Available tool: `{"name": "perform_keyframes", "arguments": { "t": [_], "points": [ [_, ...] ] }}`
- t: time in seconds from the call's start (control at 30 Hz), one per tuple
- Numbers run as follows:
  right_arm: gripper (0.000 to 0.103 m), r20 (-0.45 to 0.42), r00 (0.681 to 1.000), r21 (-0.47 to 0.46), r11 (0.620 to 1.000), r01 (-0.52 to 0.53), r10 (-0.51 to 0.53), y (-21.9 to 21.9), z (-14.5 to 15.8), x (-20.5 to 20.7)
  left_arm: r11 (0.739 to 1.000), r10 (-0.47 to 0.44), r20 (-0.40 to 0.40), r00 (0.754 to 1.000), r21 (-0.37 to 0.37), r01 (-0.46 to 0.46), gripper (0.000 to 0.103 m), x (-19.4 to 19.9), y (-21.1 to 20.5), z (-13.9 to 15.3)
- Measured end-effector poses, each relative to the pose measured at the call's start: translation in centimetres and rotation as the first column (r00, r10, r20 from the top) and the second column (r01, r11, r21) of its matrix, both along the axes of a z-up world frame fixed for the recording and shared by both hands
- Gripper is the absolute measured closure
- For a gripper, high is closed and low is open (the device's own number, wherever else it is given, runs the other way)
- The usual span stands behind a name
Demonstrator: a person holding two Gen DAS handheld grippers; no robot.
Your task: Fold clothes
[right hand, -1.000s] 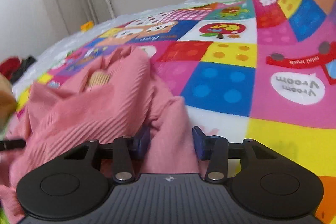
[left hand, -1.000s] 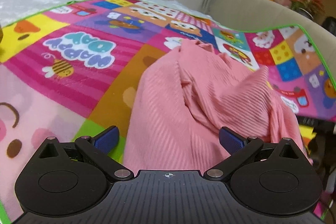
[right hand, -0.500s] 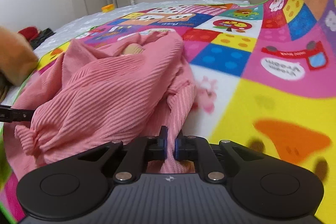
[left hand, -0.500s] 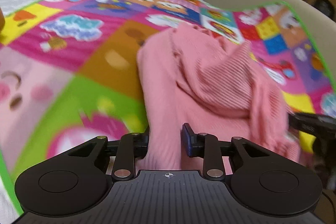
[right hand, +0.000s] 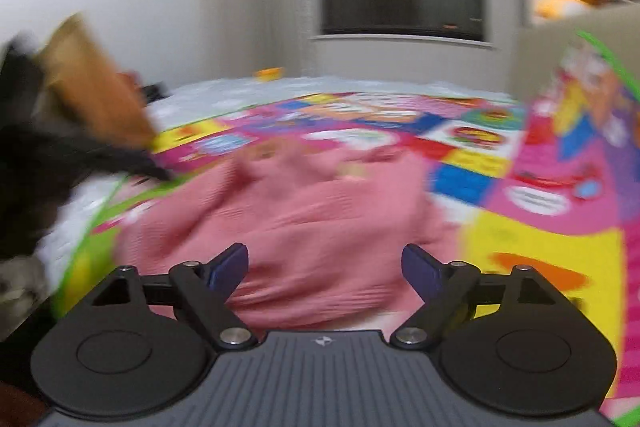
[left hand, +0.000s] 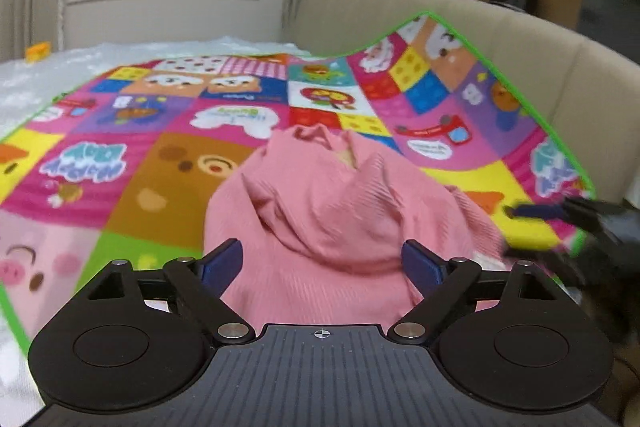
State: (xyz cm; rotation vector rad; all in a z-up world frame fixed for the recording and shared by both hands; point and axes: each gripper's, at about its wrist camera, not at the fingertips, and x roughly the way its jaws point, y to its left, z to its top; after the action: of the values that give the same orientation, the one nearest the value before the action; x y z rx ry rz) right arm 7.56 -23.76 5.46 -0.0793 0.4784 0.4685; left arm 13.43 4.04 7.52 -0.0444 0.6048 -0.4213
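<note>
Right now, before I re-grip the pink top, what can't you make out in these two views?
- Pink top, near hem: left wrist view, hidden behind the left hand-held gripper body.
- Folds and edges of the top: right wrist view, lost to motion blur.
- Right hand-held gripper: left wrist view, blurred and partly cut off at the right edge.
- Brown object: right wrist view, too blurred to identify.

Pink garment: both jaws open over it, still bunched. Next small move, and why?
Probably bring the left gripper down onto the near hem of the pink garment and close there. Both grippers hold nothing, jaws wide apart, and the cloth lies in a crumpled heap on the play mat, so it needs spreading flat before any fold. The right wrist view is too blurred to pick a point.
</note>
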Motion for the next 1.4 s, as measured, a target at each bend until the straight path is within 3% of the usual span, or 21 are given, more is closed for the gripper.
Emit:
{"name": "perform_keyframes", "arguments": {
  "t": [0.13,0.17,0.2,0.23,0.3,0.43,0.57,0.63,0.7,0.83,0.87,0.9,0.93,0.97,1.0,1.07,1.13,1.23,1.27,1.3,1.4],
  "points": [
    [0.018,-0.024,0.997,-0.127,0.989,-0.073,0.070,4.3,-2.8,0.7,0.998,0.055,-0.035,0.998,-0.032,-0.056,0.008,1.7,-0.6,-1.0],
    [0.024,-0.028,0.997,-0.168,0.983,-0.079,0.076,5.0,-3.7,1.1,0.998,0.063,-0.040,0.997,-0.022,-0.064,0.007,1.8,-0.8,-1.4],
    [0.051,-0.033,0.996,-0.208,0.974,-0.086,0.081,5.7,-4.4,1.5,0.998,0.065,-0.045,0.997,-0.007,-0.065,0.005,1.8,-0.7,-1.8],
    [0.062,-0.044,0.995,-0.221,0.970,-0.098,0.091,5.7,-4.5,2.1,0.998,0.065,-0.051,0.997,0.010,-0.064,0.003,1.7,-0.6,-2.1],
    [0.082,-0.057,0.995,-0.155,0.984,-0.089,0.081,4.0,-3.0,3.6,0.998,0.048,-0.065,0.997,0.046,-0.045,0.000,1.3,-0.4,-3.1],
    [0.084,0.081,0.990,-0.058,0.991,0.122,-0.117,-2.1,2.8,6.6,0.993,0.063,-0.122,0.990,0.103,-0.050,0.000,1.3,-0.1,-5.3],
    [0.086,0.135,0.904,0.050,0.914,0.402,-0.405,-9.7,6.2,9.8,0.991,0.069,-0.126,0.990,0.120,-0.054,0.000,1.0,0.2,-6.6],
    [0.086,0.130,0.870,0.008,0.878,0.479,-0.476,-11.2,5.6,10.5,0.991,0.065,-0.112,0.992,0.121,-0.052,0.000,0.7,0.4,-7.0],
    [0.086,0.128,0.833,-0.066,0.834,0.548,-0.538,-12.1,4.5,11.3,0.998,0.033,-0.130,0.991,0.054,-0.026,0.000,0.7,0.8,-6.4],
    [0.082,0.198,0.713,-0.255,0.667,0.700,-0.673,-13.3,0.6,13.2,0.996,-0.045,-0.153,0.987,-0.079,0.033,0.000,0.7,1.0,-5.0],
    [0.074,0.171,0.700,-0.226,0.664,0.712,-0.693,-13.8,0.2,13.1,0.994,-0.064,-0.151,0.986,-0.102,0.048,0.000,0.7,0.9,-4.6],
    [0.056,0.146,0.690,-0.195,0.663,0.723,-0.709,-14.3,-0.1,12.9,0.993,-0.068,-0.156,0.985,-0.106,0.051,0.000,0.9,0.5,-4.7],
    [0.045,0.140,0.703,-0.151,0.686,0.711,-0.697,-14.3,0.0,12.0,0.994,-0.065,-0.163,0.984,-0.101,0.049,0.000,1.0,0.2,-4.9],
    [0.025,0.135,0.716,-0.107,0.708,0.698,-0.685,-14.3,0.1,11.0,0.994,-0.062,-0.171,0.983,-0.096,0.046,0.000,1.2,-0.2,-5.1],
    [0.015,0.131,0.729,-0.063,0.728,0.683,-0.672,-14.3,0.2,10.0,0.995,-0.059,-0.178,0.982,-0.091,0.043,0.000,1.4,-0.6,-5.3],
    [0.006,0.117,0.789,-0.017,0.793,0.609,-0.604,-13.2,0.4,8.0,0.993,-0.035,-0.207,0.978,-0.115,0.011,0.000,2.3,-1.0,-6.0],
    [0.003,0.027,0.853,0.057,0.853,0.519,-0.521,-12.7,-0.1,7.2,0.987,-0.003,-0.208,0.978,-0.158,-0.030,0.000,3.2,-1.1,-6.5],
    [0.003,-0.125,0.904,0.154,0.893,0.424,-0.408,-12.0,-1.8,6.5,0.975,0.033,-0.216,0.976,-0.208,-0.079,0.001,4.2,-1.3,-6.8],
    [0.003,-0.140,0.906,0.145,0.897,0.418,-0.399,-11.5,-2.4,6.3,0.974,0.035,-0.216,0.976,-0.210,-0.081,0.012,4.4,-1.5,-6.8],
    [0.003,-0.155,0.907,0.136,0.901,0.411,-0.391,-11.0,-3.0,6.2,0.977,0.029,-0.217,0.976,-0.199,-0.074,0.042,4.4,-1.7,-6.7],
    [0.003,-0.194,0.909,0.133,0.909,0.396,-0.368,-10.0,-4.1,5.9,0.981,0.005,-0.214,0.977,-0.189,-0.046,0.080,3.7,-1.5,-6.0]
  ]
}}
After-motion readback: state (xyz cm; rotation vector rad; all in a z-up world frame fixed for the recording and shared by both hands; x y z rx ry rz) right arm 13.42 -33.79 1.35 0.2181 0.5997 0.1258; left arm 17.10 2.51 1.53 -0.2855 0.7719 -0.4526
